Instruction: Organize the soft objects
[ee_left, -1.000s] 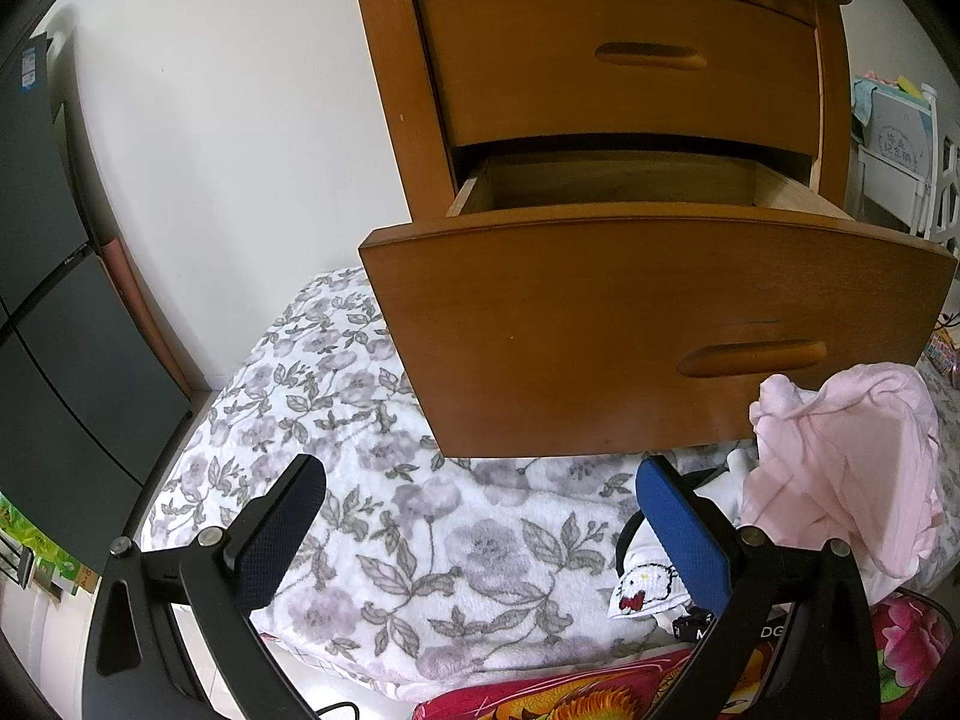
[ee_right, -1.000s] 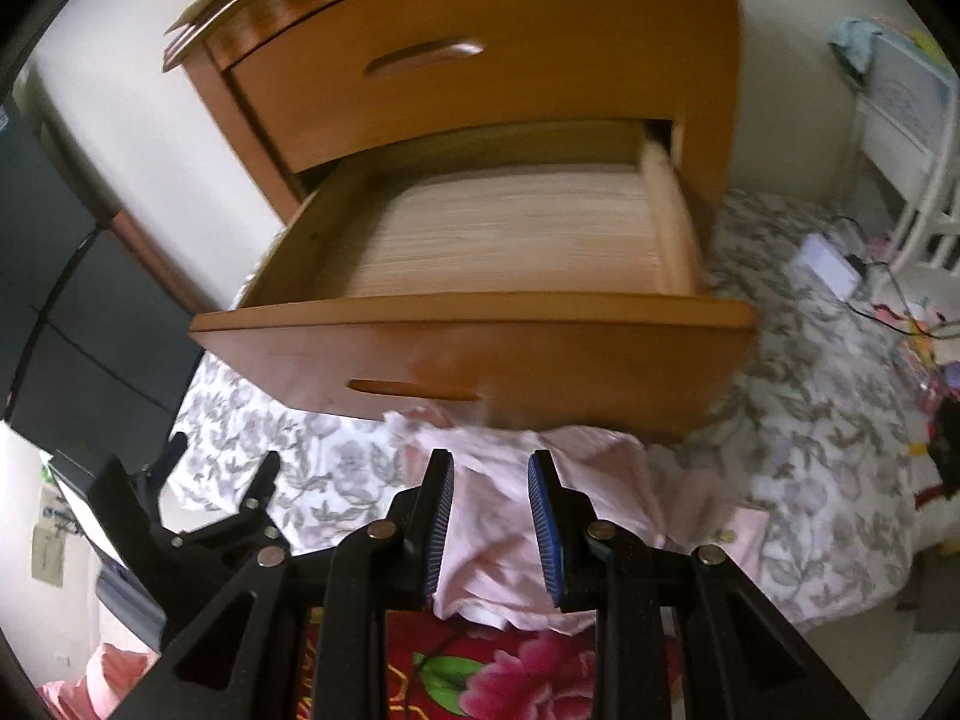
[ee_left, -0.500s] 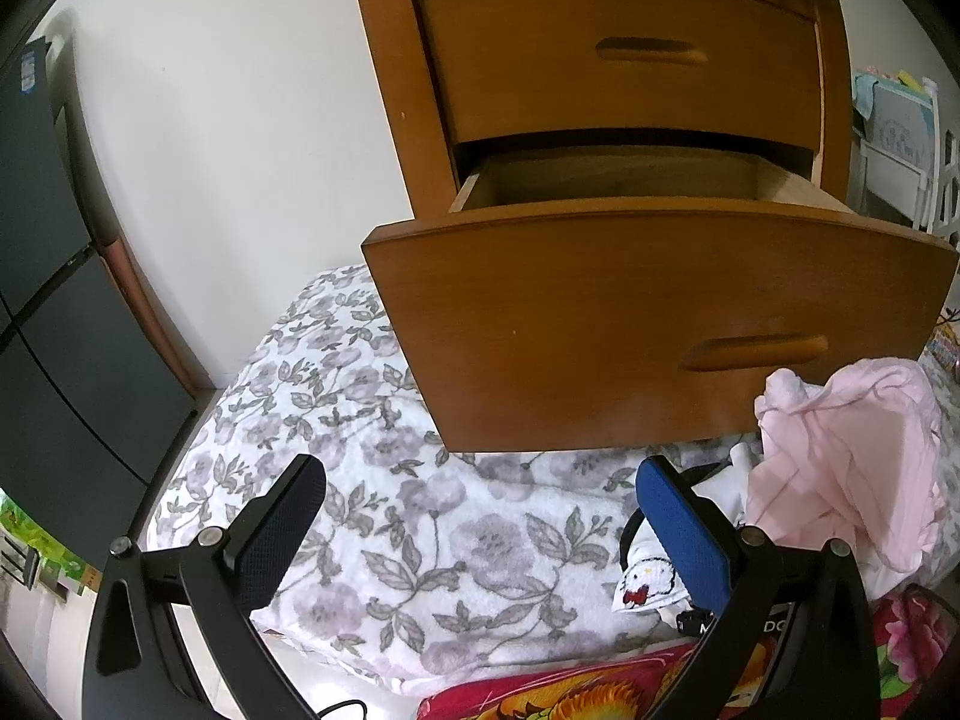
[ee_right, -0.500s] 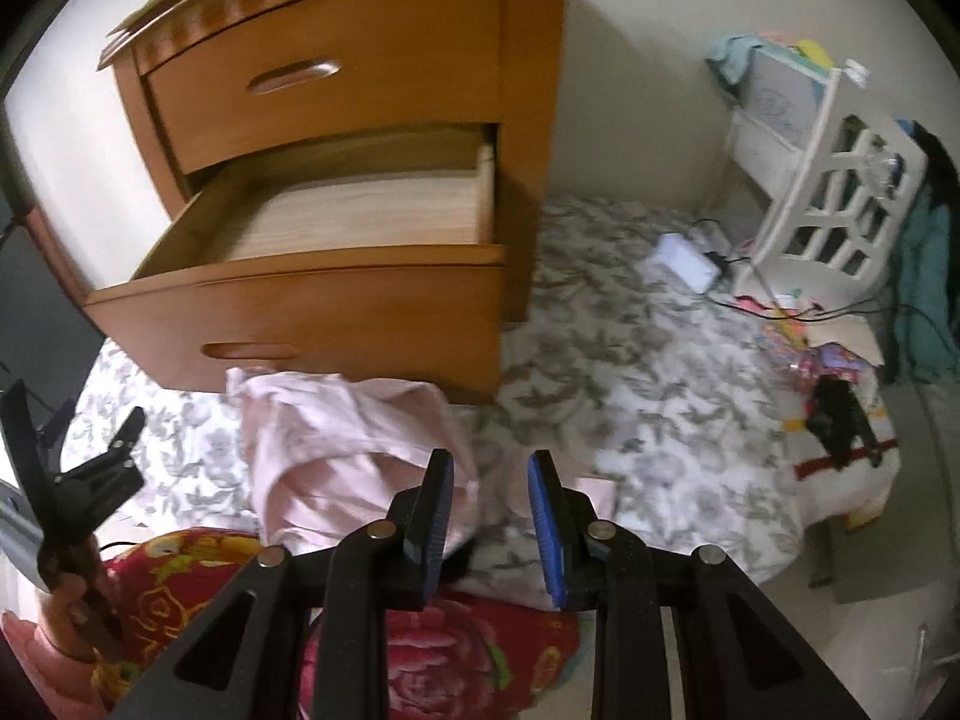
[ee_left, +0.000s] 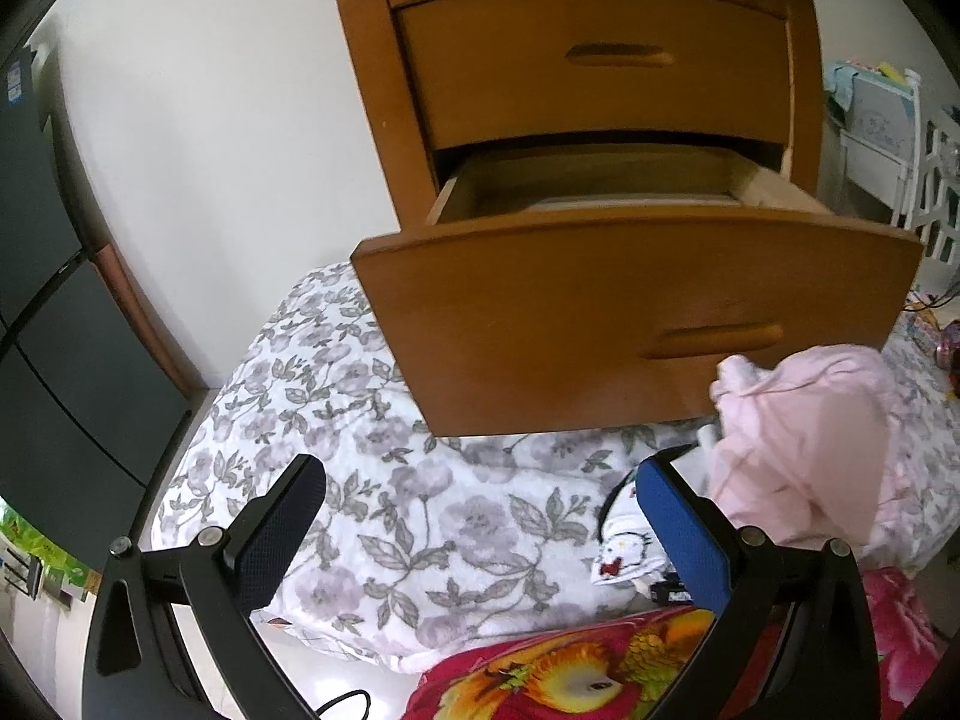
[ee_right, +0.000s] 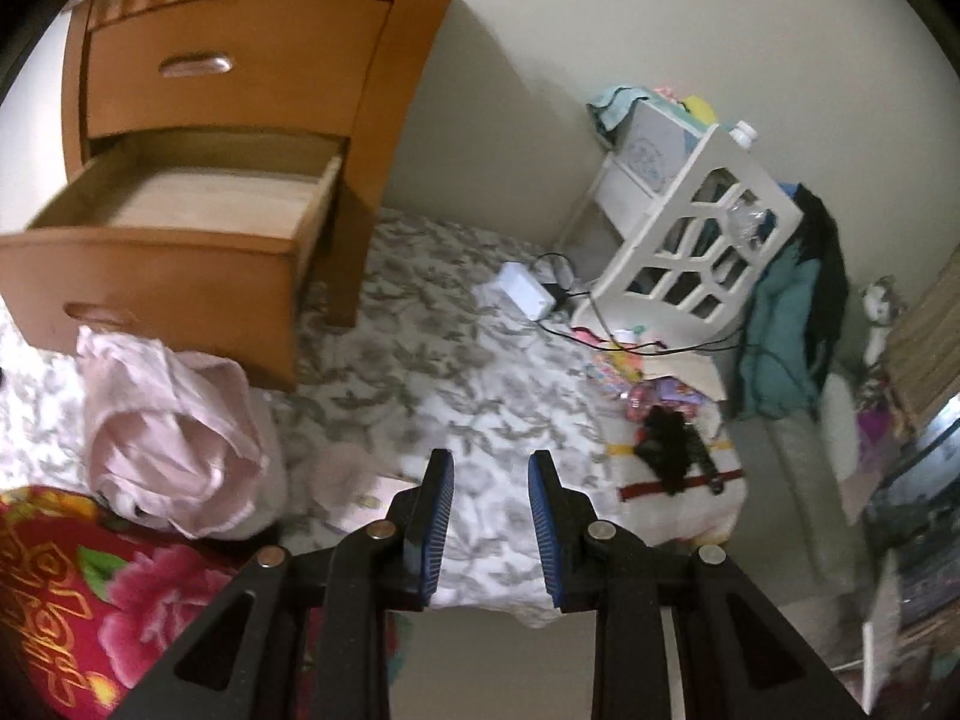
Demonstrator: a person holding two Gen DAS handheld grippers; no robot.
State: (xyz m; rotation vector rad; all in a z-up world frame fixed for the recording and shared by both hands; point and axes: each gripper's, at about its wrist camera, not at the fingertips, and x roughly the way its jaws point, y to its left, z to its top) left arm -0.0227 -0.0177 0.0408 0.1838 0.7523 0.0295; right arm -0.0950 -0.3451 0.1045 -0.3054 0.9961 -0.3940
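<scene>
Plain off-white wall [ee_left: 240, 150] behind a wooden two-drawer nightstand [ee_right: 252, 60]; upper drawer [ee_left: 594, 60] closed, lower drawer [ee_left: 630, 300] pulled out, interior bare wood. Nightstand stands on a grey floral blanket [ee_left: 390, 480] spread over the floor. Dark panelled cabinet [ee_left: 54, 330] at the left with a reddish-brown frame edge. White lattice-sided shelf unit [ee_right: 690, 228] in the corner, cables and a white power strip [ee_right: 522, 291] at its foot. Lighting even, soft shadows
</scene>
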